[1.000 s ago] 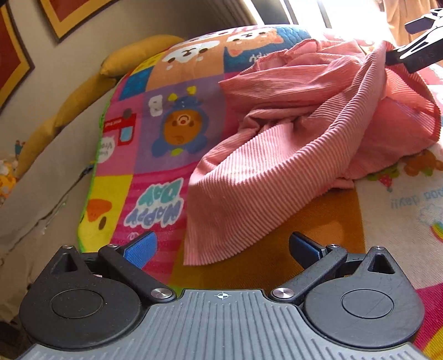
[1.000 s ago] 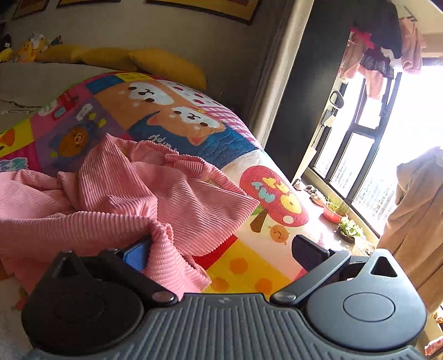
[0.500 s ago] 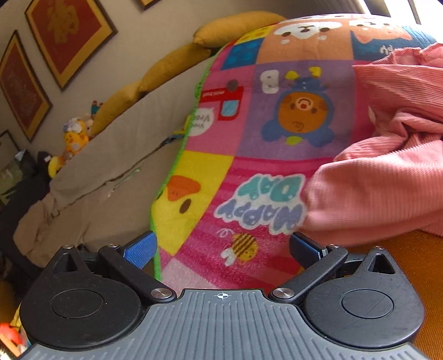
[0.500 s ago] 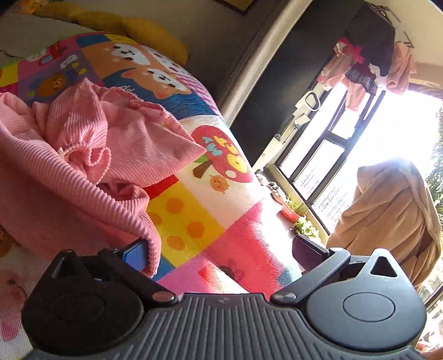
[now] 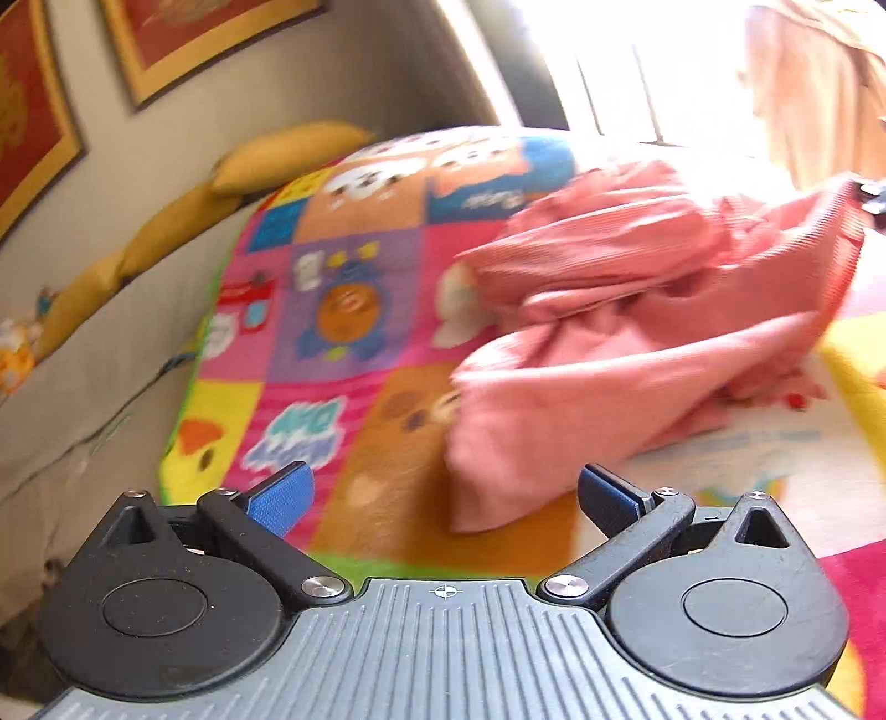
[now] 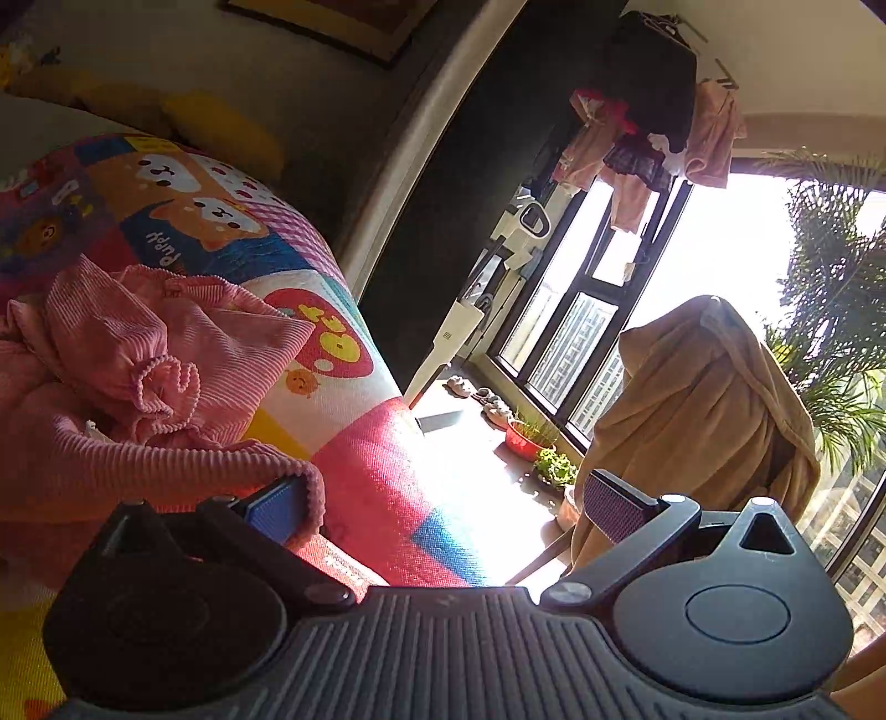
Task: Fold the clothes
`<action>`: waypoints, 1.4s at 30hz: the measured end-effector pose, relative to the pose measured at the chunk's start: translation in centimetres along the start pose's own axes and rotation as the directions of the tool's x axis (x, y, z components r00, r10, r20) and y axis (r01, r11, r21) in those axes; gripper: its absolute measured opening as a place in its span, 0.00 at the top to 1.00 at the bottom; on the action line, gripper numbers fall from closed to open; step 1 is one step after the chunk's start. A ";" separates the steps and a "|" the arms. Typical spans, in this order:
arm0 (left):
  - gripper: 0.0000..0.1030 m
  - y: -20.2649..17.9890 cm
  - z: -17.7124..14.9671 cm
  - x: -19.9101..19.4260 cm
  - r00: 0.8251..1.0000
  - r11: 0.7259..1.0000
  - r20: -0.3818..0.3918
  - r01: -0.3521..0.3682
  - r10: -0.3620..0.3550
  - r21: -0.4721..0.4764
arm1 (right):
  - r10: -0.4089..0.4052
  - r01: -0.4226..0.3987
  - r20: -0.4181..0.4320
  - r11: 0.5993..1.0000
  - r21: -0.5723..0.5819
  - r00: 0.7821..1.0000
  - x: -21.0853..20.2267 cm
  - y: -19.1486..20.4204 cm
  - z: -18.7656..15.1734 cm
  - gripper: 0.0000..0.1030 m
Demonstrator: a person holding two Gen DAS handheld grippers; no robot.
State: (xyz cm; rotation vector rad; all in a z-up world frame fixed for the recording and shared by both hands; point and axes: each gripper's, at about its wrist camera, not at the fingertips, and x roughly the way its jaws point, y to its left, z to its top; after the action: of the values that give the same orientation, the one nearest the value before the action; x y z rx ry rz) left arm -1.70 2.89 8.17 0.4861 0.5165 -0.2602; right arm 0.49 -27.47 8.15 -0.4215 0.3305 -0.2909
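- While the left gripper point(image 5: 441, 490) hovered low over the near edge of the cartoon play mat point(image 5: 343, 310), its jaws stood wide apart with nothing between them.
- Pink ribbed garment point(image 5: 626, 338): lay in a crumpled heap on the mat, ahead and to the right of the left gripper, its nearest fold just beyond the blue finger pads point(image 5: 279, 498); the left wrist view was blurred.
- Right gripper point(image 6: 443, 507): jaws spread wide; a ribbed hem of the pink ribbed garment point(image 6: 138, 399) was draped over the left blue pad, touching it, while the right finger stood clear of the cloth.
- Ruffled cuff point(image 6: 166, 387): bunched on top of the heap, near the mat's mushroom picture point(image 6: 326, 343).
- In the left wrist view, the garment's far right corner rose towards a dark object at the frame edge; whether that was the other gripper could not be told.
- Yellow cushions point(image 5: 183, 205): lined up along the wall beyond the mat, under framed pictures point(image 5: 188, 39).
- Tan blanket point(image 6: 703, 432): draped over something by the window point(image 6: 581, 310), well apart from the garment.
- Hanging clothes point(image 6: 653, 127): strung up above the window; small potted plants point(image 6: 531, 443) sat on the sill below.
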 end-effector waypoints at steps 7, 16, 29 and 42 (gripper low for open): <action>0.00 -11.3 3.4 5.5 0.993 0.966 0.109 -0.067 0.041 0.249 | -0.016 0.013 0.062 0.999 0.040 0.998 0.9 -1.0 3.6 0.00; 0.00 0.9 -0.2 9.3 0.875 0.870 -0.038 -0.473 0.483 0.141 | -0.007 0.008 -0.058 1.000 0.011 0.998 2.5 -2.9 -0.7 0.00; 0.00 4.8 -3.0 -2.4 0.927 0.937 -0.139 -0.348 0.347 0.021 | -0.050 0.060 -0.093 0.992 0.107 0.994 -3.4 -9.3 -4.4 0.00; 0.00 5.6 -3.6 -2.5 0.972 0.984 -0.176 -0.166 0.153 -0.063 | 0.594 -0.586 -0.070 0.803 0.111 0.801 -1.9 4.4 -0.3 0.00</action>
State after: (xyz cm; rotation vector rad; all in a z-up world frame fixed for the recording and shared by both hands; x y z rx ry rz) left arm -3.30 9.78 8.85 0.4744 0.6488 -0.0438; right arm -0.41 -23.07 6.39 -0.2014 0.5315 0.2920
